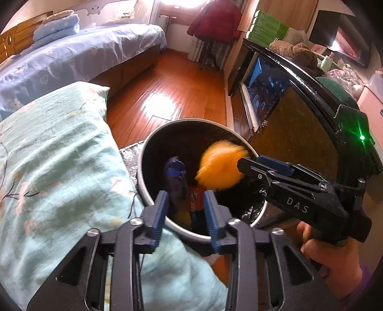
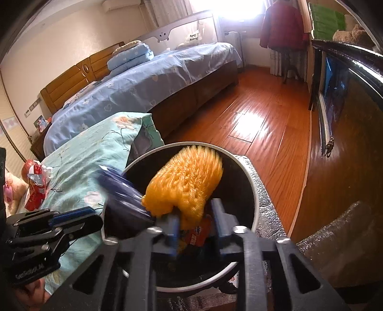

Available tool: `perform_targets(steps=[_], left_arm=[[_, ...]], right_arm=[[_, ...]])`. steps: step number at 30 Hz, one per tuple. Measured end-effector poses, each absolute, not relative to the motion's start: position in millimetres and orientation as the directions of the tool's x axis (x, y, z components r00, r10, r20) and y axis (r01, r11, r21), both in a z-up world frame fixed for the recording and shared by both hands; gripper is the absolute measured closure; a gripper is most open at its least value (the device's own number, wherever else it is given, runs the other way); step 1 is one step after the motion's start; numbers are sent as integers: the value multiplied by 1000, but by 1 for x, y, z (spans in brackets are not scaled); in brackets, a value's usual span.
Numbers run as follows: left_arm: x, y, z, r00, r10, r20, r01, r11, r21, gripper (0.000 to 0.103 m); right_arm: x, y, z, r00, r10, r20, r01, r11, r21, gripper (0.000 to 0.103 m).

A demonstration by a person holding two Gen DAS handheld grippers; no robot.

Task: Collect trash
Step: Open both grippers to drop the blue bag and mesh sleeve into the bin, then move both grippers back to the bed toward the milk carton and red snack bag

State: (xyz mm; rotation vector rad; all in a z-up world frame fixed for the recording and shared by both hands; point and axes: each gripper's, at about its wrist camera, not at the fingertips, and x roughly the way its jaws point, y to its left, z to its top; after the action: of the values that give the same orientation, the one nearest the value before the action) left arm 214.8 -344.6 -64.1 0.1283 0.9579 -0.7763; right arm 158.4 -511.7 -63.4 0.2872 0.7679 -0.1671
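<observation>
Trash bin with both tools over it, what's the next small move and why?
Probably lift both tools clear: the right tool and left tool stand open, the orange wrapper and blue wrapper are blurred over the bin. Red wrappers remain on the bedding.

Bedroom: glossy wood plank floor (image 2: 258,114), bed with blue bedding (image 2: 148,79), wooden headboard (image 2: 69,81), bright backlit window (image 2: 239,9), red coat hanging (image 2: 282,24).

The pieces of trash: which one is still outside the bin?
The red wrapper, lying on the floral bedding. The blurred orange piece and the blue one are over the bin.
</observation>
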Motion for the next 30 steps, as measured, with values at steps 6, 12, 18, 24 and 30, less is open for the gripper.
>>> perform_targets(steps=[6,12,18,24,30], left_arm=[[202,-314,-62,374,-528,-762,612,758,-225,56],[192,-266,-64,412,-508,-756,528,809,-256,38],[181,-209,-61,485,-467,-740,436,862,-258,35],[178,-150,-56,553,-425,-717,330,901,-280,34],[177,-103,-56,602,-365,-710,249,931,-267,34]], right_arm=[[150,-507,-59,730,-32,-683,247,944,220,42],[142,-480,-53,752,30,-659,195,944,265,18],[141,-445,-46,760,96,-643,136,944,301,14],[144,-408,-39,776,137,-616,94,940,328,9],[152,-366,-41,781,193,-594,19,943,331,9]])
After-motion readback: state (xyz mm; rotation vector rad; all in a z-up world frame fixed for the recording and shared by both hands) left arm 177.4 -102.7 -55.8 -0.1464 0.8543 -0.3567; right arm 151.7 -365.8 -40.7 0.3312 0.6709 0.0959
